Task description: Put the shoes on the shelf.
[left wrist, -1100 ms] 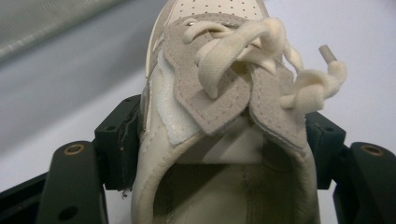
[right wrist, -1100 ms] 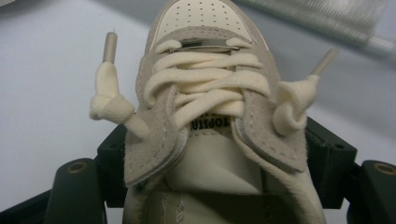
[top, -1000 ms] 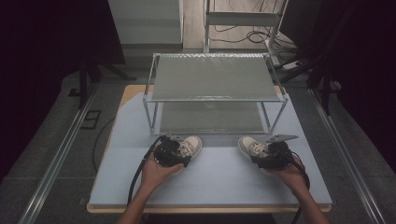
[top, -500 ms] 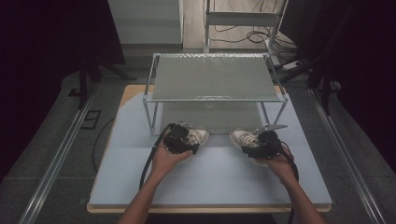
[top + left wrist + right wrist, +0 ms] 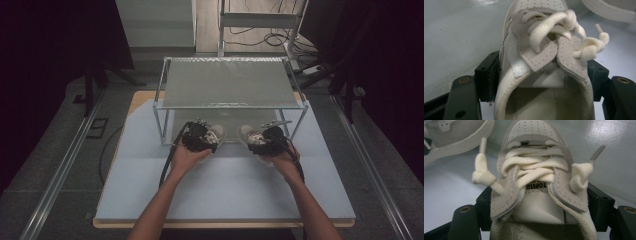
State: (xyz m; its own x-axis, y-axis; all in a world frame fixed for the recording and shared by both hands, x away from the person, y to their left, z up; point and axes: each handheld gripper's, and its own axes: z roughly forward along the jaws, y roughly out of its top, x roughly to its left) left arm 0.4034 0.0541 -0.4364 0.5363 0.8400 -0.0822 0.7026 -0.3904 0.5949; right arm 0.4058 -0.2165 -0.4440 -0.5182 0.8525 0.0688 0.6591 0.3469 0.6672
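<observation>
Shoes, a cream-and-grey pair, are the items in hand, one in each gripper. We find the left gripper (image 5: 200, 138) clamped across the collar of the left shoe (image 5: 541, 62), its black jaws pressing the two sides near the heel; the right gripper (image 5: 267, 140) holds the right shoe (image 5: 536, 185) the same way. We judge this rear grip deliberate: it leaves each toe pointing away from the hand, ready to go in first.

Beyond the toes, in the high view, stands a metal-framed rack (image 5: 230, 82) with a flat upper shelf and an open lower level. Both shoes sit at its near edge, toes just under the front rail, side by side and slightly apart. Knotted lace ends hang loose on both shoes and could snag.

Ahead, the lower level looks open. The rack's front legs stand outward of each gripper, limiting sideways room. Behind the hands, the blue table cover (image 5: 225, 190) lies bare.
</observation>
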